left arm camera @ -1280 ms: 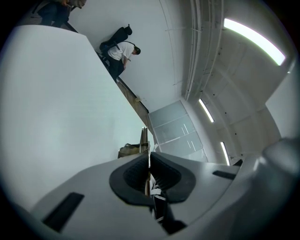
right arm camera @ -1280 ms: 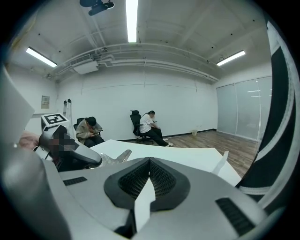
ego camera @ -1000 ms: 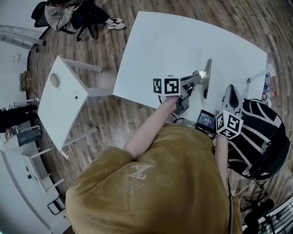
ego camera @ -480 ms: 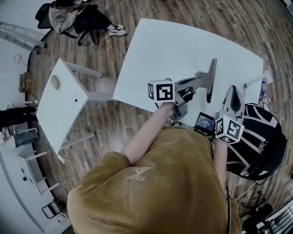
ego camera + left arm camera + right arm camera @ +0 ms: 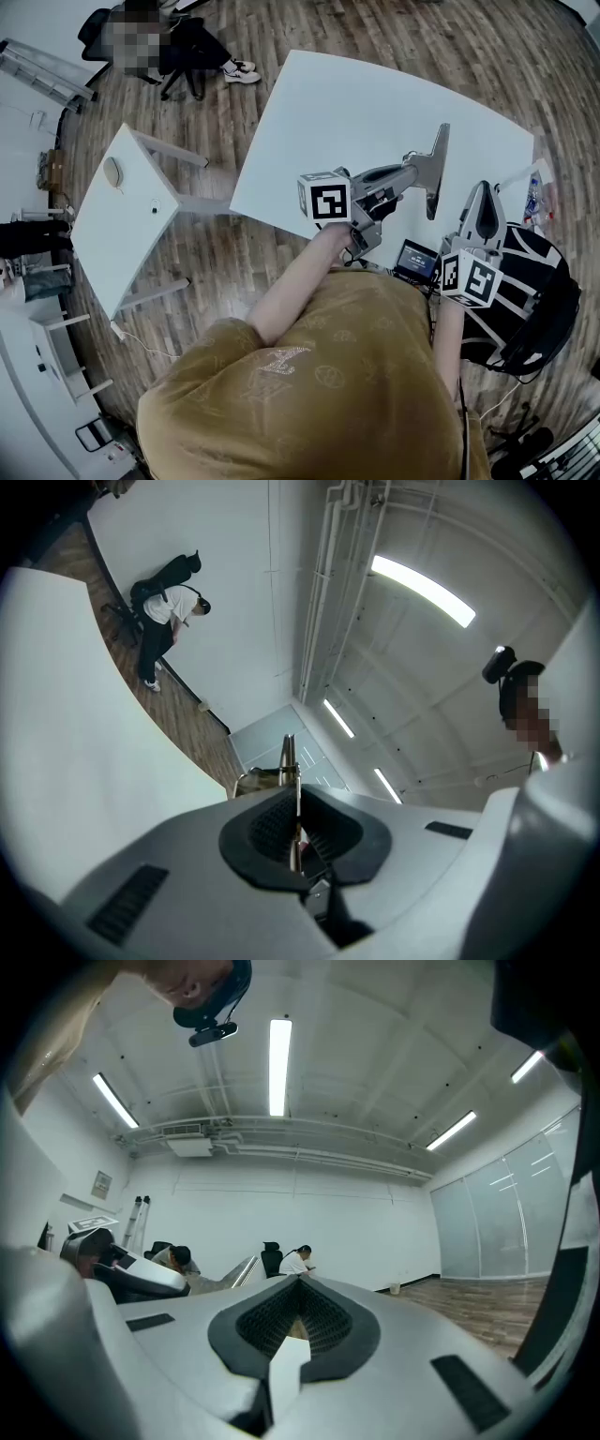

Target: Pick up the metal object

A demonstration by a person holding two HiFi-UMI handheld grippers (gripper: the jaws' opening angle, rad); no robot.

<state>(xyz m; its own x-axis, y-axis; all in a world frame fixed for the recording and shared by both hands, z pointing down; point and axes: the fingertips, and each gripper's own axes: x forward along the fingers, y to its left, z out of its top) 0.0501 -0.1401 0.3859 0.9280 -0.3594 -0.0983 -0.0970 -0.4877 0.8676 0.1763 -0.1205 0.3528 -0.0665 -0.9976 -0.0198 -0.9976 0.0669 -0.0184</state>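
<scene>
The metal object (image 5: 435,172) is a long flat grey strip, held on edge above the white table (image 5: 347,94) near its front right. My left gripper (image 5: 412,170) is shut on its middle. In the left gripper view the metal object (image 5: 290,766) shows edge-on as a thin blade pinched between the dark pads (image 5: 267,827) of the left gripper (image 5: 296,834), which points up toward the ceiling. My right gripper (image 5: 481,194) hangs just right of the strip, beyond the table's front edge. The right gripper (image 5: 298,1321) has its jaws pressed together with nothing between them.
A small device with a lit screen (image 5: 417,258) sits at the table's front edge below the grippers. A black striped chair (image 5: 534,281) stands at the right. A smaller white table (image 5: 122,216) stands left, and a seated person (image 5: 178,37) is far back left.
My left gripper has carried the metal object a little to the right and further from the tabletop. The right gripper has drifted slightly right and stays shut.
</scene>
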